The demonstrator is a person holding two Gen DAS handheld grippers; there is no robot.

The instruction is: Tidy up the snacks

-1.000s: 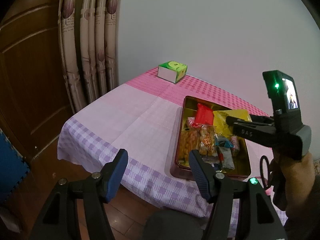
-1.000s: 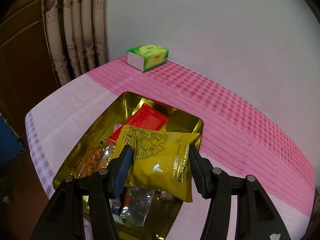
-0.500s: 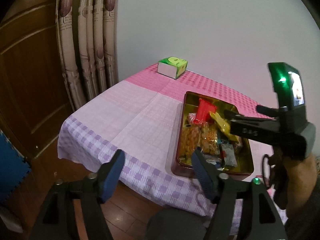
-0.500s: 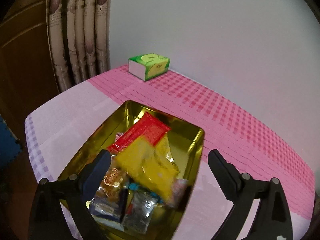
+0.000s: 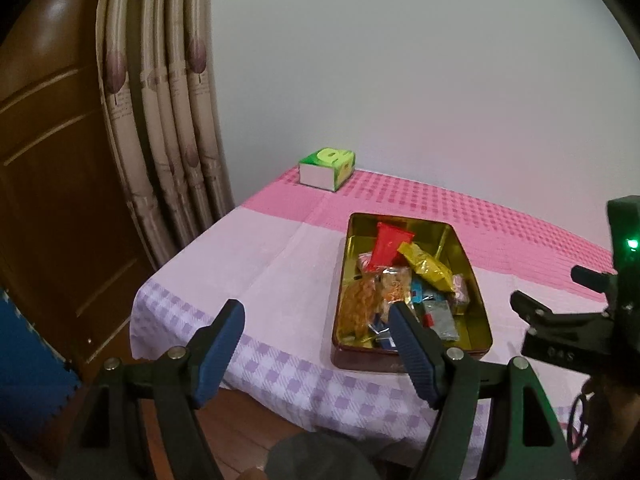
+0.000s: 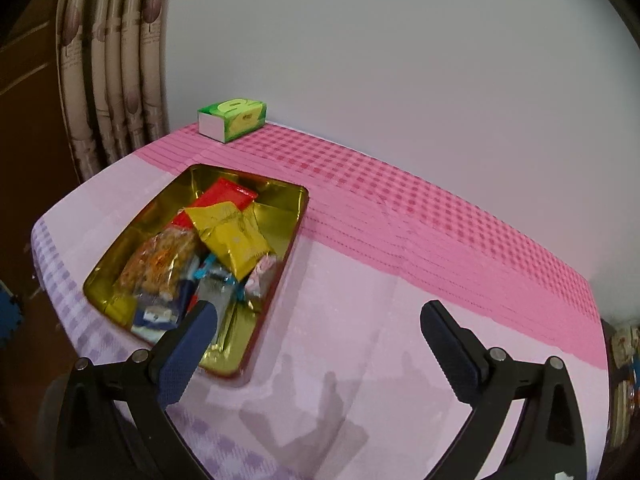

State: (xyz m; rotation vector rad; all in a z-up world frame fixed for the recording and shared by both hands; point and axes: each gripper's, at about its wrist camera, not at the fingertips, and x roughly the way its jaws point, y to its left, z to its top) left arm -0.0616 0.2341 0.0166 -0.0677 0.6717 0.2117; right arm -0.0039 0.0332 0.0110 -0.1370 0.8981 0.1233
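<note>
Left gripper (image 5: pixel 316 354) spread, empty, off the table (image 5: pixel 256 264) edge. Gold tin (image 6: pixel 298 204) gathering the snacks: yellow packet (image 6: pixel 232 236) atop red one (image 6: pixel 224 194). Right gripper (image 6: pixel 314 348) spread wide, clear of tin.

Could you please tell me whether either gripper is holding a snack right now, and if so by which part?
Nothing is held. The left gripper and right gripper are both open and empty; the yellow foil snack packet lies in the gold metal tin.
</note>
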